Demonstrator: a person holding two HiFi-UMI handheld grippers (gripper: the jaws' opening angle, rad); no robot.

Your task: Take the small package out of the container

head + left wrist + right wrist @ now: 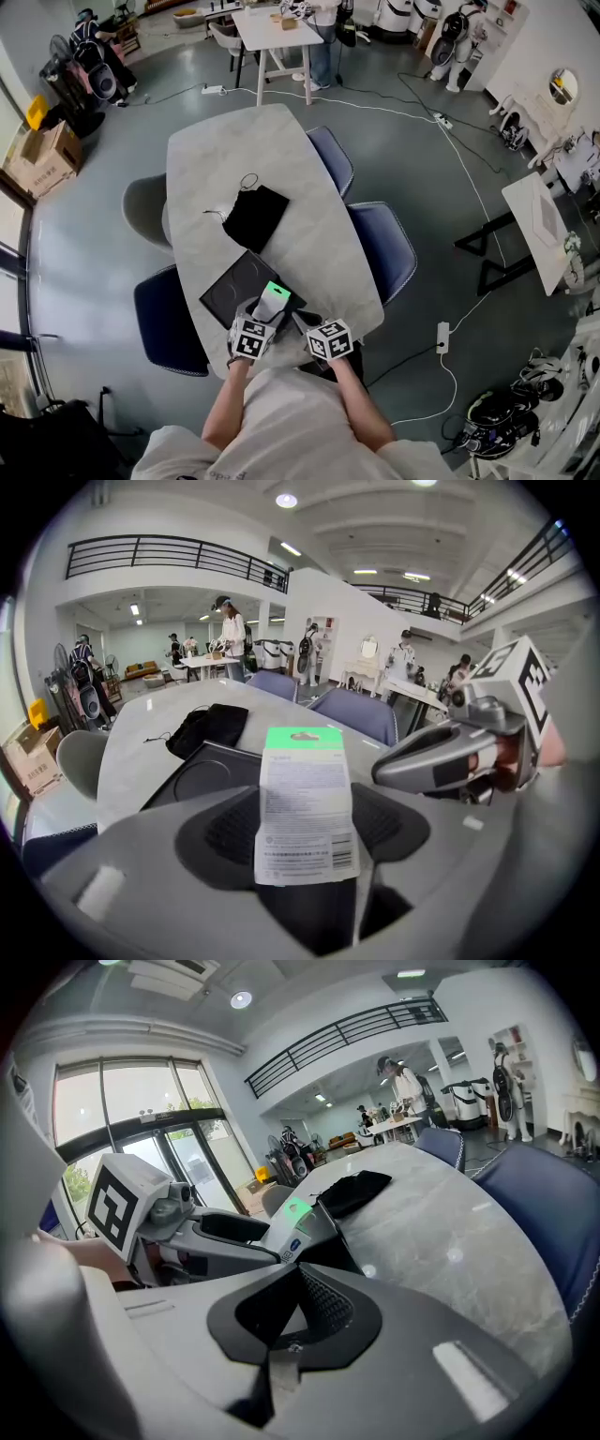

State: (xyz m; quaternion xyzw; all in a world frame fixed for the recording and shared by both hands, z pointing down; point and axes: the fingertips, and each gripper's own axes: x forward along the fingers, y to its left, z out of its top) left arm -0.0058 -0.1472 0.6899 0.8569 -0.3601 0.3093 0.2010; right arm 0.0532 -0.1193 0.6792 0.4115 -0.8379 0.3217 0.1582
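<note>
At the near end of the counter [244,150], before the seated person:

- Small package [306,803]: white printed card with a green hang-tab. It is held over the near right corner of the container [230,286]. Its long axis runs along the left tongs' line, the green end pointing away toward the far end of the counter and the barcode end nearest the jaws. Printed face turned up.
- Left tongs [306,829]: jaws closed on the package's lower end.
- Right tongs [295,1321]: jaws together, nothing between them; just beside the left tongs, off the container's right edge.
- Container: flat, black, square, with a circular recess; lies on the counter.
- Black drawstring pouch [255,216]: beyond the container, near it; whether they touch cannot be told.
</note>
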